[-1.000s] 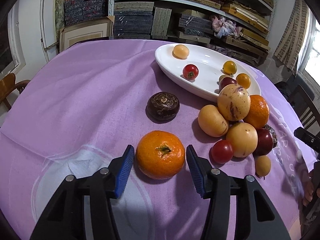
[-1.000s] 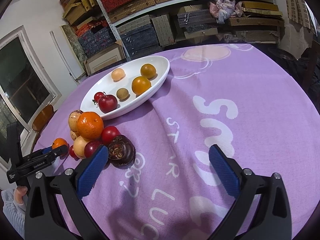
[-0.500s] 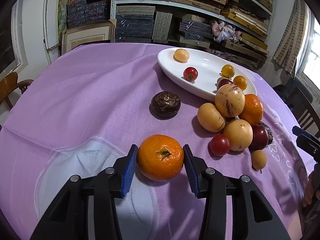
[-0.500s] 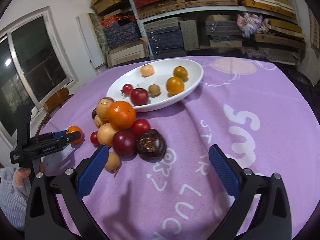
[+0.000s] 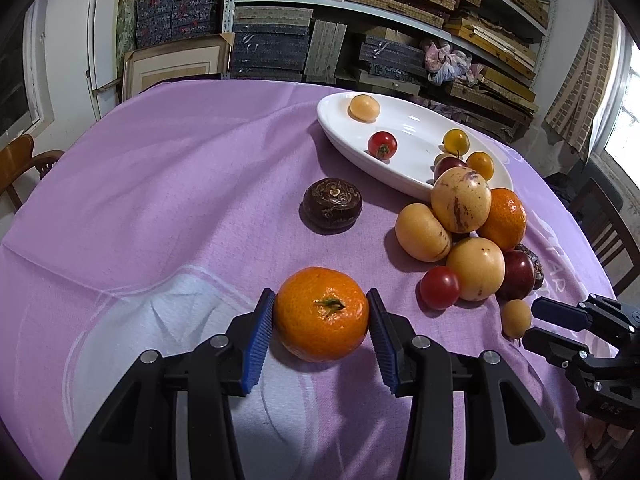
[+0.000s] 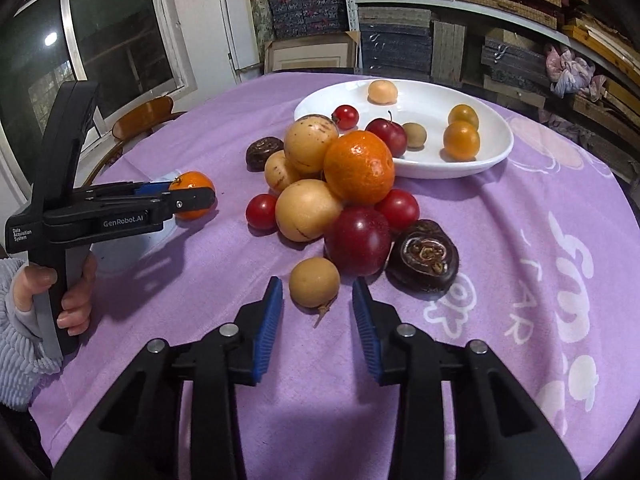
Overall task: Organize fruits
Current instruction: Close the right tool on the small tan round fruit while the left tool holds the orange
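Left gripper [image 5: 321, 318] now against tangerine [image 5: 322, 314]

Purple cloth [image 5: 160, 184], wood chair [image 5: 20, 160], shelves w/ boxes [image 5: 280, 40].

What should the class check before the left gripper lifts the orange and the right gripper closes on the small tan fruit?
1. Left gripper pads touching both sides of the orange: ok.
2. Orange apart from the fruit pile: ok.
3. Room in the white dish: ok.
4. Right gripper open, small tan fruit just ahead of its pads: ok.
5. Tan fruit clear of the dark red plum: cannot tell.
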